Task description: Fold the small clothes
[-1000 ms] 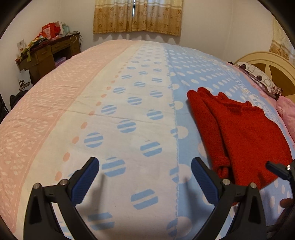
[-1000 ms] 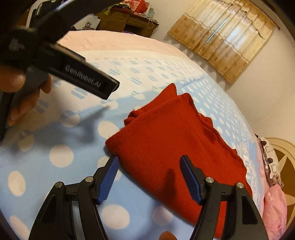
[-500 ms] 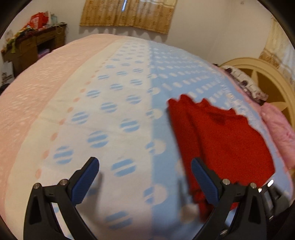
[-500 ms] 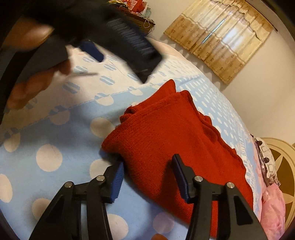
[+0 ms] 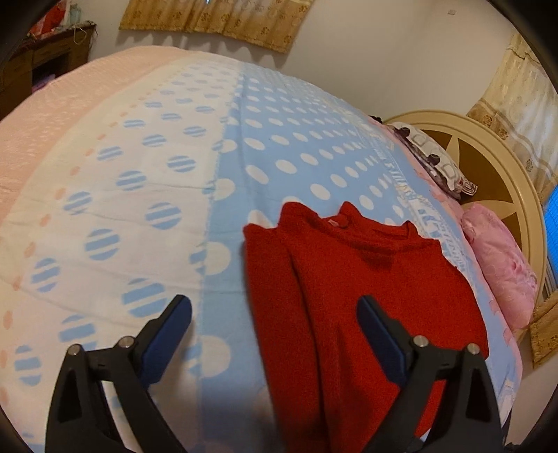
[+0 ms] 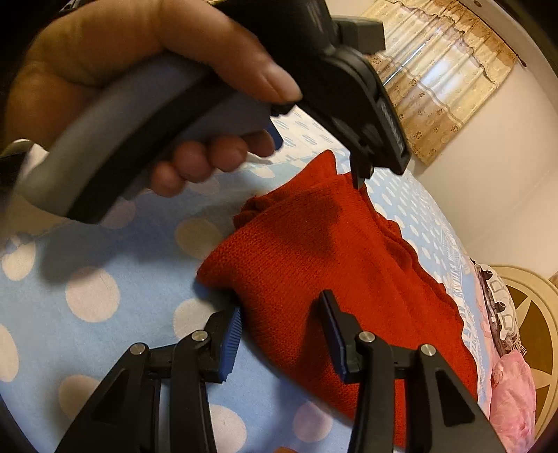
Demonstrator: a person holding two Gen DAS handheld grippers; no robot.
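A red knit sweater (image 5: 348,289) lies partly folded on the blue dotted bedspread (image 5: 286,150); it also shows in the right wrist view (image 6: 314,251). My left gripper (image 5: 275,324) is open and empty, hovering over the sweater's near left edge. My right gripper (image 6: 282,331) is open, its jaws straddling the sweater's near corner without closing on it. The hand holding the left gripper (image 6: 146,104) fills the upper left of the right wrist view, just above the sweater.
A pink pillow (image 5: 498,271) and a patterned pillow (image 5: 432,160) lie by the cream headboard (image 5: 488,156) at the right. A wooden desk (image 5: 42,59) stands at the far left. Curtains (image 5: 216,17) hang on the back wall.
The left gripper has swung right and now hovers over the sweater. The right gripper has moved forward onto the sweater's corner and its jaws have narrowed.
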